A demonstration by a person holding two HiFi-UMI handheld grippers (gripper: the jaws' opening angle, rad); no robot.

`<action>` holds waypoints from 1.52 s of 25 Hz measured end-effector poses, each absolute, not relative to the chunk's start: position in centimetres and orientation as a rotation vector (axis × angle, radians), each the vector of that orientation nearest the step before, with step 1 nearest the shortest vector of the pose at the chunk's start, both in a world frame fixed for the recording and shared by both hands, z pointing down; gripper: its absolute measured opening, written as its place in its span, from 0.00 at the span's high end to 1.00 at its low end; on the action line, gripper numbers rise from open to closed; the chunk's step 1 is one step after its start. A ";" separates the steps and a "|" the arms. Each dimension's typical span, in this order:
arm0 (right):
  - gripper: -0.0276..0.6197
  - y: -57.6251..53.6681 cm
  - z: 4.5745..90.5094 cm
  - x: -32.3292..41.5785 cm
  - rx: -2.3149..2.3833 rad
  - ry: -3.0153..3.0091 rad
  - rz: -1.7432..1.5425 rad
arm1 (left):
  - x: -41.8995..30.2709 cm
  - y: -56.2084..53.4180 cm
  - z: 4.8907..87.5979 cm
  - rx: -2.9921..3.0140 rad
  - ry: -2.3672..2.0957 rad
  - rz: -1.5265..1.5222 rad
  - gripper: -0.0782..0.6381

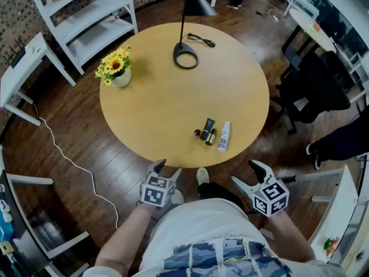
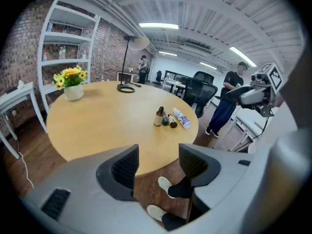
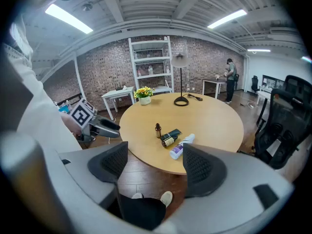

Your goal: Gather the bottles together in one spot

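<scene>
Round wooden worktop [image 1: 173, 108]: brown, black and white bottles [image 1: 211, 135] bunched at its near edge, seemingly done; my left claw [image 1: 167, 167] and right claw [image 1: 245, 173] gape empty.

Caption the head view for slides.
Grouped bottles near the table's edge; left claw and right claw open, empty, short of it.

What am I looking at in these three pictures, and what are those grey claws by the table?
There is no robot here: a person holds a left gripper and a right gripper, one in each hand. The head view looks down from a camera on the person's head. The other two views ride on the grippers and look along their jaws. Both grippers are open and empty, held short of the round table. On it are small bottles clustered near the edge, one a white bottle lying down, plus a flower pot and a lamp.
</scene>
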State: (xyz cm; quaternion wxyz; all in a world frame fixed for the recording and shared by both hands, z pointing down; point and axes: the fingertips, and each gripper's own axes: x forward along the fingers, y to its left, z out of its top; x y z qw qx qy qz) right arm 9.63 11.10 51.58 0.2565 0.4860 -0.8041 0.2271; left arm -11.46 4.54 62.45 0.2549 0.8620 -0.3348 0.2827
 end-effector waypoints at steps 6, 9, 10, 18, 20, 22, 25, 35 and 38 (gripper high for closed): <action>0.41 8.2 50.9 11.9 1.249 -2.204 0.540 | -4.8 -1.9 66.1 2.309 -0.903 0.820 0.61; 0.41 6.7 50.7 13.5 1.220 -2.218 0.542 | -2.6 -4.0 67.3 2.274 -0.910 0.826 0.61; 0.41 6.1 50.6 14.1 1.204 -2.222 0.544 | -1.9 -4.5 67.6 2.267 -0.912 0.829 0.60; 0.41 0.6 51.4 19.3 1.040 -2.260 0.528 | 2.1 -8.4 69.1 2.328 -0.996 0.922 0.60; 0.41 -0.4 51.7 20.3 1.000 -2.268 0.530 | 2.6 -8.7 69.6 2.323 -1.022 0.946 0.61; 0.41 -1.2 52.0 21.2 0.962 -2.276 0.538 | 2.9 -9.0 70.1 2.324 -1.061 0.965 0.67; 0.41 -2.5 52.6 22.1 0.897 -2.291 0.540 | 3.2 -9.4 70.2 2.342 -1.101 0.986 0.69; 0.62 -6.2 50.1 17.4 0.579 -2.435 0.346 | 4.3 -8.9 64.5 2.470 -1.004 0.986 0.69; 0.73 -6.6 48.7 13.6 0.396 -2.485 0.160 | 5.3 -8.4 60.6 2.576 -0.887 0.957 0.69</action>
